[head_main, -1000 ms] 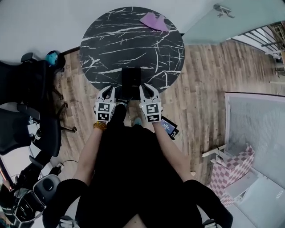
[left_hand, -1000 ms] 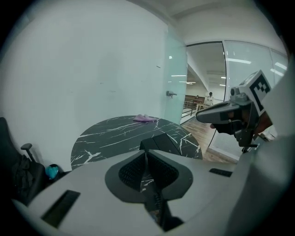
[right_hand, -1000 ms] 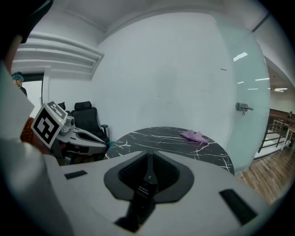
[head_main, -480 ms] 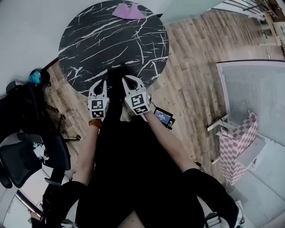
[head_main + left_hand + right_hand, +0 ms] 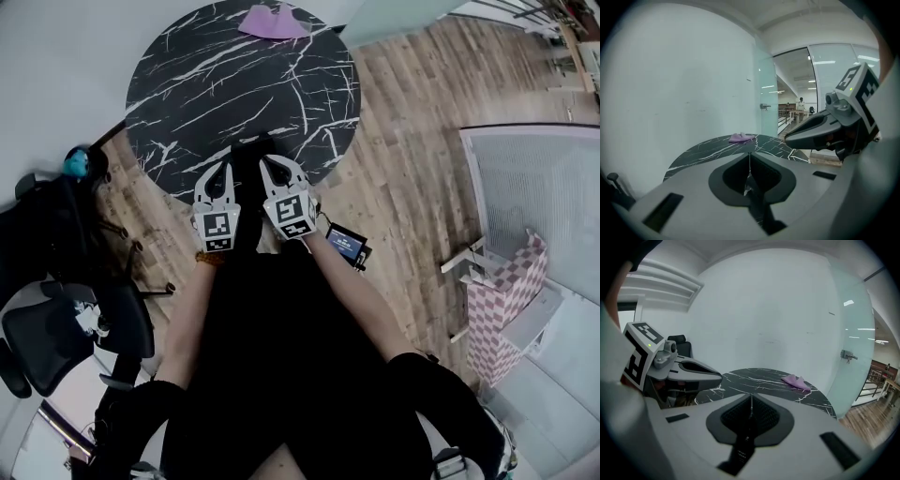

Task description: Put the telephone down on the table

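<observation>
- I stand at the near edge of a round black marble table [image 5: 187, 84] and look steeply down at both of my tools.
- My left gripper [image 5: 219, 176] reaches over the table's near rim, and its two jaws are pressed together with nothing between them. In the left gripper view the tips meet in one thin line, and only white-veined marble shows through the gap behind them.
- My right gripper [image 5: 275, 172] sits just beside the left one, also over the near rim. Its jaws are closed tip to tip as well and grip nothing.
- The telephone [image 5: 247, 155] is a flat black slab lying on the table at its near edge. It lies between the tips of my two grippers, just ahead of them, and neither one clamps it. Its dark body blends into the black tabletop, so I cannot tell whether either tip touches it.
- In the right gripper view a dark surface with faint print shows under the closed jaws. I cannot tell what it is.
- A crumpled purple cloth [image 5: 272, 22] lies at the far edge of the table, well apart from the telephone and from both grippers.
- A small device with a blue screen [image 5: 347, 246] shows beside my right forearm, over the wooden floor [image 5: 403, 141].
- Black office chairs [image 5: 56, 319] stand to my left.
</observation>
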